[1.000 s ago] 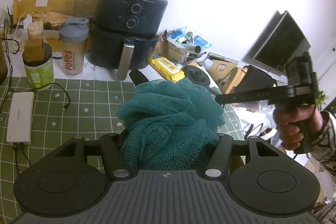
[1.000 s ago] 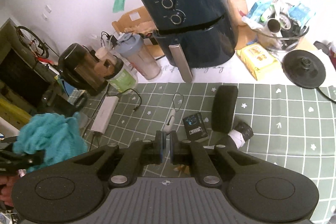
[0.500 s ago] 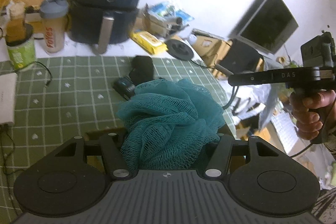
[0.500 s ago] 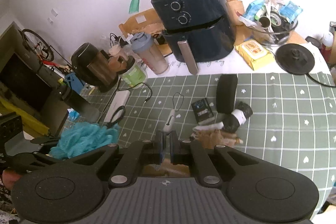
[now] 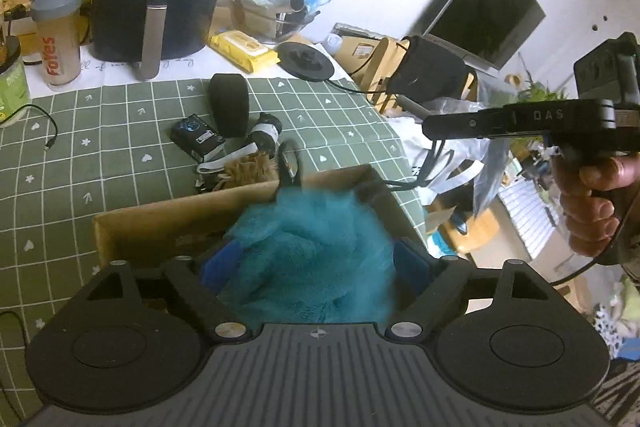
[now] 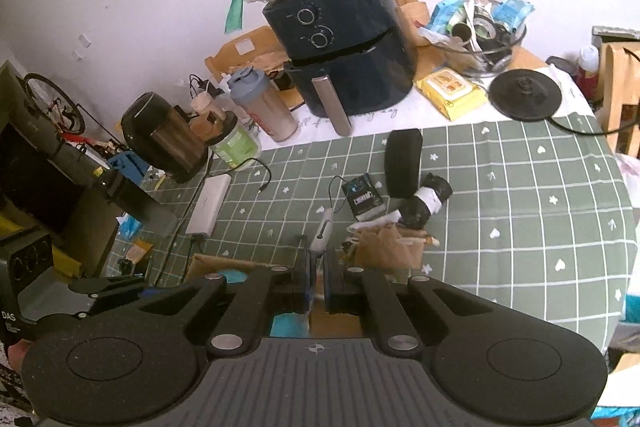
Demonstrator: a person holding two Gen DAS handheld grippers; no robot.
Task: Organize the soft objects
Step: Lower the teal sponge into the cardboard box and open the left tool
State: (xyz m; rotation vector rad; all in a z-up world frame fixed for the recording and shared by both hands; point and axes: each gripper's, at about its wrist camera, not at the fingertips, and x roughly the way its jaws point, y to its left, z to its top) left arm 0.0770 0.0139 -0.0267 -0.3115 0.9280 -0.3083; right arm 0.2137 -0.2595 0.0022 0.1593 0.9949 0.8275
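The left gripper (image 5: 316,267), spread and releasing the blurred teal bath pouf (image 5: 316,259) into the cardboard box (image 5: 168,223) beneath, is needing withdrawal next, while the right gripper (image 6: 316,283) is idling nearly clenched, empty.

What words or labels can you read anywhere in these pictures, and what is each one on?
"Foyes": red letters running up the shaker bottle.
"DAS": on the body of the right gripper.
"DAS": on the left gripper's body, seen from the right wrist.
Too small or blurred to read: yellow wipes pack, small black box, green tub.
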